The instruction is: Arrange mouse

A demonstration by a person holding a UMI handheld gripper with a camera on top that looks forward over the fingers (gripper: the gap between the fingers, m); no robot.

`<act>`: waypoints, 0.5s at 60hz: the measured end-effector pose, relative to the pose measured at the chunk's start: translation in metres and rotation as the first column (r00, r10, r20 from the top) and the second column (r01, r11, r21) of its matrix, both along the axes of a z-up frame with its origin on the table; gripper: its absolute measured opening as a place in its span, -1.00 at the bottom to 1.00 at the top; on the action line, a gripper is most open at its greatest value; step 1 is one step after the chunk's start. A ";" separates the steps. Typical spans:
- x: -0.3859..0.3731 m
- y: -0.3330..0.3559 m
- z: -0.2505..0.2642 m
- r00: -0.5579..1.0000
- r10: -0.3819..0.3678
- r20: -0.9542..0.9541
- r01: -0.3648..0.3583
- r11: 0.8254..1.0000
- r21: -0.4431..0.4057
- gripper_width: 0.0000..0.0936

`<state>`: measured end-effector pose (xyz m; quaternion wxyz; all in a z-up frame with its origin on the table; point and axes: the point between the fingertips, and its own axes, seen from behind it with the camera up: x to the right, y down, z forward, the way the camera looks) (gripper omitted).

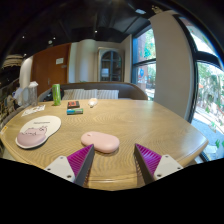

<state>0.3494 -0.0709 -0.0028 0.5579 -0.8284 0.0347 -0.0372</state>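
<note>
Claw (113,158) spread wide and holding nothing, pink mouse (100,141) on the round wooden bench (150,120) just ahead of the fingers and nearer the left one, pale plate (33,134) farther left, green can (57,94) well beyond.

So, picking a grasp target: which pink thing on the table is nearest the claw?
The pink mouse, lying just ahead of the open claw; the pink mouse pad sits farther off to the side.
</note>
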 end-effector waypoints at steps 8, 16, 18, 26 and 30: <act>-0.001 0.029 -0.003 0.998 0.024 -0.050 -0.023 1.000 0.015 0.80; 0.001 0.051 -0.003 0.999 0.020 -0.043 -0.020 1.000 0.010 0.78; 0.001 0.055 -0.003 0.999 0.023 -0.043 -0.023 1.000 0.006 0.77; -0.002 0.067 -0.005 0.998 0.043 -0.047 -0.044 0.999 -0.021 0.51; -0.004 0.070 -0.006 0.998 0.047 -0.044 -0.048 0.999 -0.023 0.23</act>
